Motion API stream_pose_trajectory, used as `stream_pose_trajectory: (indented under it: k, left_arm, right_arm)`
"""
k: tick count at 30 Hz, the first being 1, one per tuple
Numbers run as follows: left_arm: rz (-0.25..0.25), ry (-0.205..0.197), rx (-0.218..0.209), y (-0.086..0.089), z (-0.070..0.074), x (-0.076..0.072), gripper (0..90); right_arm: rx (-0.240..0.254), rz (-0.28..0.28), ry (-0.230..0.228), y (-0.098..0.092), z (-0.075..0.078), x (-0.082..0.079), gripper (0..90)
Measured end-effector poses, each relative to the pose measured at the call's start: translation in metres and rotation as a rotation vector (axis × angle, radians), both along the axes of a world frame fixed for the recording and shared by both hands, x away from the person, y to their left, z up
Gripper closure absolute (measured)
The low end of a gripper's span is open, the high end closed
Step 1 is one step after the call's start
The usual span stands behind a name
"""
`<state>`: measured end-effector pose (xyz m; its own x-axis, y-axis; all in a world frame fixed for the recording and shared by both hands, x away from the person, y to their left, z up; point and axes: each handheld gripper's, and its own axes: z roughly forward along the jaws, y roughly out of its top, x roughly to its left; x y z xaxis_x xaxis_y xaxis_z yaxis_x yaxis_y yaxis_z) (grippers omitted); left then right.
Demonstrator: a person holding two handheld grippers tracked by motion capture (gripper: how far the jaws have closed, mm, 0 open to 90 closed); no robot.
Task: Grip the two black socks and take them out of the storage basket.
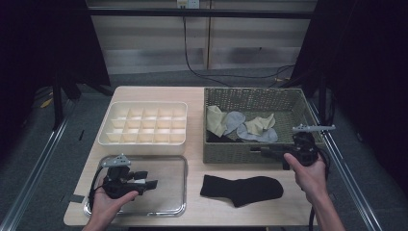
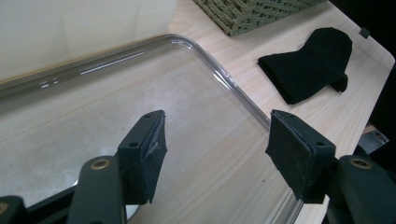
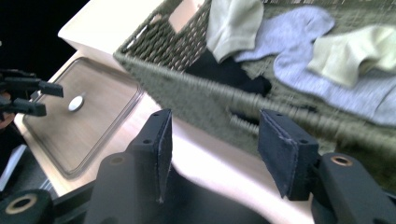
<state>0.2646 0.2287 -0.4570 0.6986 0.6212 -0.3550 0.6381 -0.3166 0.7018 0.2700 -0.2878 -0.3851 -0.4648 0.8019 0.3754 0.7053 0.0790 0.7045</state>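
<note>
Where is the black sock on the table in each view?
High view: black sock lies low centre, in front of the wicker basket.
Left gripper view: upper right, beyond the clear tray.
Right gripper view: bottom edge, behind the jaws.
Shared landmark: the wicker basket.

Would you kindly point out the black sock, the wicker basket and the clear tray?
black sock (image 1: 243, 188), high view, middle of its foot.
wicker basket (image 1: 231, 154), high view, near wall.
clear tray (image 2: 219, 72), left gripper view, corner rim.
</note>
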Motion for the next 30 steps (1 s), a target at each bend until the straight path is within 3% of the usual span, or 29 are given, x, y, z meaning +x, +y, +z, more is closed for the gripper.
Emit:
stream_pose_trajectory:
  k: [3, 9, 19, 23, 30]
  left_arm:
    - [0.009, -0.005, -0.011, 0.001, 0.002, 0.0, 36.9]
    - [0.031, -0.027, -0.023, 0.007, 0.007, 0.002, 36.7]
    - [0.031, -0.049, -0.03, 0.008, 0.012, 0.004, 36.8]
    - [0.036, -0.045, -0.036, 0.007, 0.01, 0.003, 36.8]
    - [0.031, -0.047, -0.039, 0.005, 0.011, 0.004, 36.8]
  right_arm:
    - [-0.004, 0.002, 0.005, -0.001, 0.007, 0.01, 47.7]
    - [-0.043, 0.026, 0.089, 0.002, 0.011, 0.041, 53.0]
    - [-0.141, 0.006, 0.24, 0.008, -0.01, 0.1, 61.7]
    - [-0.192, -0.008, 0.288, 0.008, -0.018, 0.114, 63.6]
    - [-0.239, -0.022, 0.375, 0.008, -0.033, 0.132, 63.8]
